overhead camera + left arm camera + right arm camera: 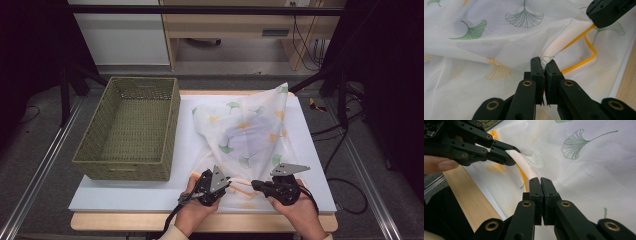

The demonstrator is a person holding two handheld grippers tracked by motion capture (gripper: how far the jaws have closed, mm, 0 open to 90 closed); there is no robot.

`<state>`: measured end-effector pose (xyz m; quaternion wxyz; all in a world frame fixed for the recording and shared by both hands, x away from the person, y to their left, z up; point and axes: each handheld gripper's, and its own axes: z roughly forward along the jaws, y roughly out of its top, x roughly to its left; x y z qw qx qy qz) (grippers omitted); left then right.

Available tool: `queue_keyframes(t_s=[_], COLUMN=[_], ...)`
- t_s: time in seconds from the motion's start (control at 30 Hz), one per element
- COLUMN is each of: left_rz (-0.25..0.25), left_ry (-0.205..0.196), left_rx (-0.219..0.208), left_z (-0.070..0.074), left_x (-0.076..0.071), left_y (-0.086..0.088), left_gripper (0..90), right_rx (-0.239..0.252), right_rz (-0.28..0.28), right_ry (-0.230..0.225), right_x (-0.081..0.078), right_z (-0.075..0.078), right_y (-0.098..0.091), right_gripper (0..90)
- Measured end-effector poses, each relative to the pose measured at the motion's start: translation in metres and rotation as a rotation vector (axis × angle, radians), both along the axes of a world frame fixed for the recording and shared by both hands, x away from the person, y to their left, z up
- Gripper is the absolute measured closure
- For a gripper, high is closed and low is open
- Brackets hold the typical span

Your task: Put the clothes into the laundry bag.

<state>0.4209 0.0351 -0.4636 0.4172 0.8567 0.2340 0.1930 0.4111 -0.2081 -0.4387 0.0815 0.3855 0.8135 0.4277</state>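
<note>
Cloth (252,131), sheer white with a ginkgo-leaf print, lies rumpled at frame centre-right on the white board (125,192). Left gripper (544,65) and right gripper (540,180) are both clamped tight on its rolled near hem, a short span apart, probably to keep that edge taut for lifting or folding. Green woven basket (129,127) stands empty at left, the likely destination.

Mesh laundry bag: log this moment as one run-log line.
left gripper: shut on mesh laundry bag near edge | right gripper: shut on same edge | bag: lifted off white board | wicker basket: left, empty
</note>
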Motion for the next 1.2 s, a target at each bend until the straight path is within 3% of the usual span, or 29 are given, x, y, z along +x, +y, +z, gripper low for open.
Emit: queue_keyframes(t_s=[0.37, 0.5, 0.83, 0.93, 1.2], left_rz=[-0.038, -0.047, -0.046, -0.046, 0.022], left_ry=[0.055, 0.076, 0.076, 0.058, 0.036], left_rx=[0.048, 0.066, 0.024, 0.017, -0.041], left_z=[-0.011, -0.015, -0.014, -0.011, 0.001], left_x=[-0.005, -0.005, -0.009, -0.012, -0.014], left_y=[-0.005, -0.007, -0.004, -0.002, 0.01], left_gripper=[86.4, 85.3, 68.8, 64.1, 45.9], right_rx=[-0.026, -0.06, -0.05, -0.05, -0.042], right_rz=[0.011, 0.013, 0.009, 0.007, 0.001], right_ry=[0.043, 0.055, 0.073, 0.074, 0.081], right_x=[-0.005, -0.004, -0.001, 0.0, 0.0], right_z=[-0.011, -0.017, -0.022, -0.023, -0.024], right_y=[-0.003, -0.002, -0.003, -0.003, -0.002], right_gripper=[88.5, 88.3, 88.1, 87.4, 87.3])
